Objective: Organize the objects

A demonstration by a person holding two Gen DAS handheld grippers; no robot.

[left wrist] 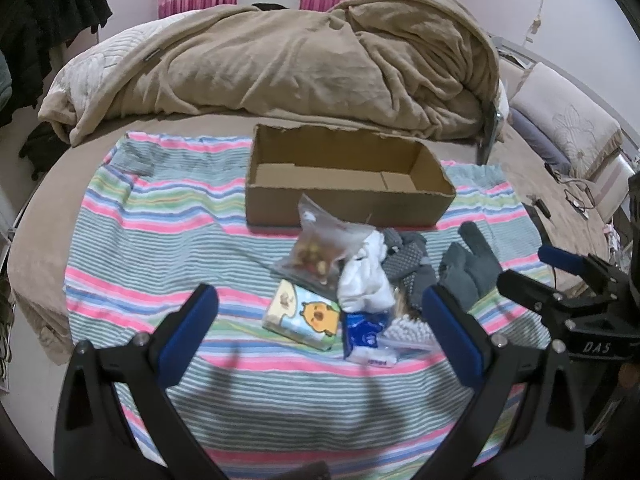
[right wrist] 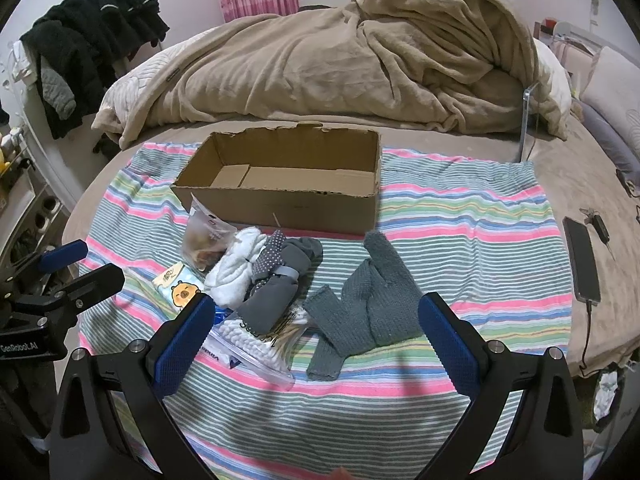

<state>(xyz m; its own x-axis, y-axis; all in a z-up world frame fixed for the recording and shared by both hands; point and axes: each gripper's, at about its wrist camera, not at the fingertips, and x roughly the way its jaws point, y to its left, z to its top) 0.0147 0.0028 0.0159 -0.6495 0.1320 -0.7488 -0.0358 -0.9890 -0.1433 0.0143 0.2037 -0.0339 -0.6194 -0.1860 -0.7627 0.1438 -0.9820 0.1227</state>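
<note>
An empty open cardboard box [left wrist: 348, 178] [right wrist: 286, 184] sits on a striped towel [left wrist: 160, 240] [right wrist: 460, 232] on the bed. In front of it lies a pile: a clear snack bag [left wrist: 324, 252] [right wrist: 202, 240], a white sock [left wrist: 366, 280] [right wrist: 236, 272], dotted grey socks [left wrist: 408, 268] [right wrist: 276, 280], a cartoon tissue pack [left wrist: 304, 316] [right wrist: 180, 286], a blue tissue pack [left wrist: 366, 334], a bag of cotton swabs [right wrist: 256, 340] and grey knit gloves [left wrist: 472, 264] [right wrist: 368, 300]. My left gripper [left wrist: 320, 320] is open above the tissue packs. My right gripper [right wrist: 316, 320] is open above the swabs and gloves.
A rumpled beige blanket [left wrist: 300, 64] [right wrist: 360, 56] is heaped behind the box. A phone on a cable [right wrist: 582, 264] lies at the right on the bed. Dark clothes [right wrist: 88, 48] hang at the left. Pillows [left wrist: 568, 120] lie at the right.
</note>
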